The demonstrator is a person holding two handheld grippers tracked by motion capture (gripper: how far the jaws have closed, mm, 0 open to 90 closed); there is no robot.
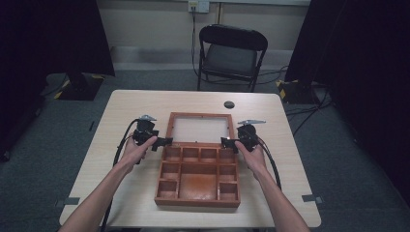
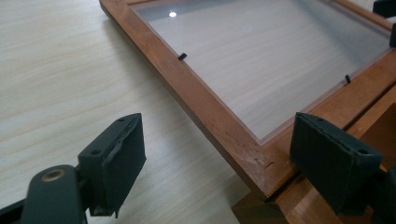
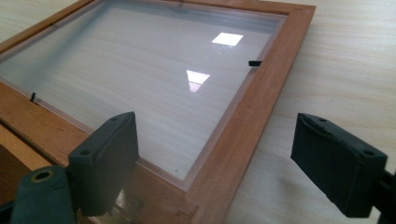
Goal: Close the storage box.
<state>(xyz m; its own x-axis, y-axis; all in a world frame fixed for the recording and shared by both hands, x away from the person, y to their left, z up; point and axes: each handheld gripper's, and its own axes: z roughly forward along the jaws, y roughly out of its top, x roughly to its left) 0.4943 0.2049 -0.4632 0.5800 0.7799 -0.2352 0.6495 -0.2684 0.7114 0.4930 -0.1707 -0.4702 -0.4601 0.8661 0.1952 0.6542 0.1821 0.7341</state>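
Reddish-brown wooden compartment box [image 1: 197, 180], glass-paned lid [image 1: 199, 128] lying open flat

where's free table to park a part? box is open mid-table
Bare strips lie between the table far edge and the open lid, around the small dark disc, and along both side edges. It is crowded where the left gripper and right gripper flank the box.

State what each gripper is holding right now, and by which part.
Nothing is held. The left gripper and right gripper are both open, each straddling a near corner of the glass-paned lid lying flat behind the wooden box.
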